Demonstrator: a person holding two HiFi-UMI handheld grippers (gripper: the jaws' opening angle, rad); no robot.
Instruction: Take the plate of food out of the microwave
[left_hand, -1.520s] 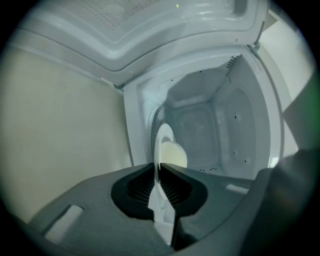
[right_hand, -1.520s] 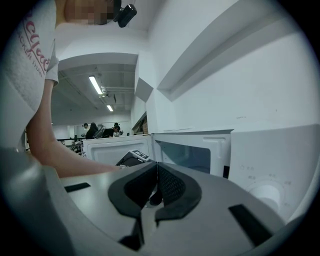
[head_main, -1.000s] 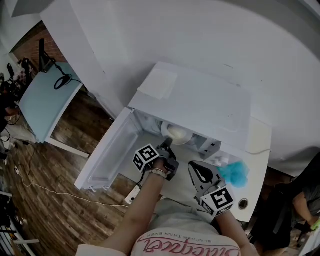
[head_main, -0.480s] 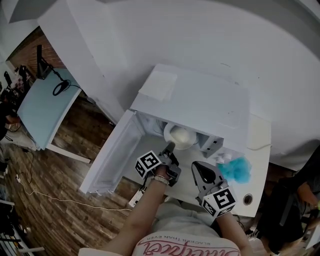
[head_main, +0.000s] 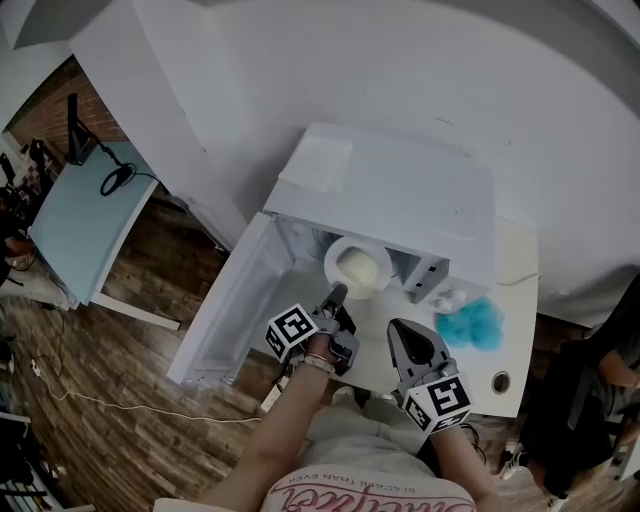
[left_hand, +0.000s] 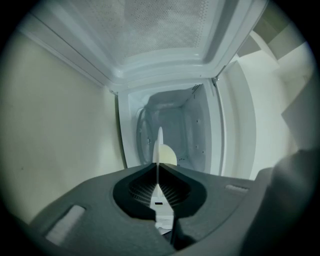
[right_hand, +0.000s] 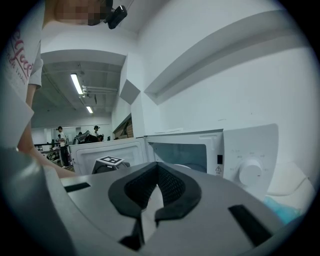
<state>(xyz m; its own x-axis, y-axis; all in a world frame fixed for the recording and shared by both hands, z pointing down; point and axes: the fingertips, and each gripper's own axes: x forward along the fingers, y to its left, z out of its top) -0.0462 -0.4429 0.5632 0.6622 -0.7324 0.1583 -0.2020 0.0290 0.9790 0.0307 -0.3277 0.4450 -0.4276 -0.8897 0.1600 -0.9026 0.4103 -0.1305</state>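
Note:
The white microwave (head_main: 400, 205) stands with its door (head_main: 225, 305) swung open to the left. A white plate (head_main: 357, 267) with a pale yellow lump of food (head_main: 360, 268) sticks out of the cavity mouth. My left gripper (head_main: 337, 292) is shut on the plate's near rim. In the left gripper view the plate (left_hand: 159, 145) shows edge-on between the jaws of the left gripper (left_hand: 159, 166), with the food (left_hand: 167, 155) behind and the cavity (left_hand: 172, 125) beyond. My right gripper (head_main: 398, 328) hovers shut and empty to the right, in front of the microwave. The right gripper (right_hand: 156, 165) faces the dial (right_hand: 249, 173).
A blue fluffy scrubber (head_main: 472, 325) and a small white object (head_main: 447, 298) lie on the white table (head_main: 510, 345) right of the microwave. A power strip (head_main: 270, 396) lies on the wooden floor below. A light blue table (head_main: 75, 215) stands far left.
The left gripper has drawn back toward me with the plate, which has slid from inside the cavity out to its mouth. The right gripper has stayed about where it was.

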